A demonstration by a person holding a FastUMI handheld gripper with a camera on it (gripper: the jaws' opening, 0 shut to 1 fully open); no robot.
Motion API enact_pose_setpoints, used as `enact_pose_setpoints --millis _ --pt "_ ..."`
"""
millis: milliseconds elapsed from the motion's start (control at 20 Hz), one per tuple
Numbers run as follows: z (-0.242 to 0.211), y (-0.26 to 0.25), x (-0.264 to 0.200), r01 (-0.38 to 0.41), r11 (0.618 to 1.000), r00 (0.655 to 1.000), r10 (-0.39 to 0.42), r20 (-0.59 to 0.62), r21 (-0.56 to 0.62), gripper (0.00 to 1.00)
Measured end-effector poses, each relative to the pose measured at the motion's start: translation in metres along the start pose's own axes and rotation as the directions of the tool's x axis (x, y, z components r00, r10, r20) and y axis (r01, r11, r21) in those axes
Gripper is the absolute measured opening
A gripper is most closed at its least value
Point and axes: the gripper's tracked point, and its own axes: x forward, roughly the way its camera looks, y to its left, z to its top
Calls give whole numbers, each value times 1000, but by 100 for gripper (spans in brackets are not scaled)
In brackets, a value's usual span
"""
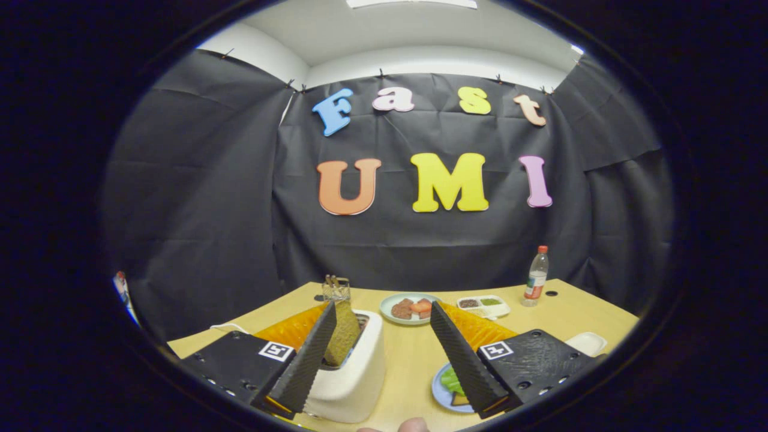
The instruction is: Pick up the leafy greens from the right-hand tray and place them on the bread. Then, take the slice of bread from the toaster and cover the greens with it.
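Gripper view: tongs [384, 360] spread wide, nothing between the fingers, bare desk [414, 354] in the gap.

Hidden / hard to read:
- Left finger [306, 360] crosses the toaster [354, 372], covering part of its slot and the lower end of the bread slice [343, 333].
- Right finger [465, 360] cuts across the blue plate [441, 396]; just a green leaf [450, 379] and a dark bread corner [461, 399] show beside it. Can't tell how the greens sit on the bread.
- White dish [588, 343] near right is half behind the tongs' body.
- Far plate [411, 308] holds brownish and red pieces, too small to identify. Same for the divided tray [485, 305] to its right, with dark and green contents.
- Fingertip [414, 425] cut off at the near edge.

Task items vs tongs:
- Bread slice stands upright in the white toaster, just right of the left finger's tip, partly behind it.
- Plate with greens lies near, touching the right finger's inner edge in the frame, below it.
- Glass holder [336, 289] is far, behind the toaster; bottle [536, 276] far right, well beyond the tongs.
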Motion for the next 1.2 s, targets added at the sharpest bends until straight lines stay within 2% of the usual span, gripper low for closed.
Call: enact_pose_setpoints --millis 300,500,600,800,1150,1200 --pt "-9 43 18 6 1000 996 -5 -84 12 96" --pt "-27 52 36 33 999 990 -37 -133 -34 96" --pt "-39 52 43 48 998 983 -54 -174 -41 92" --pt "-45 45 54 75 997 976 -80 -203 -28 73" --pt "-52 33 61 112 994 965 -111 -236 -8 16" --pt "-51 35 59 100 995 967 -99 -236 -8 15"
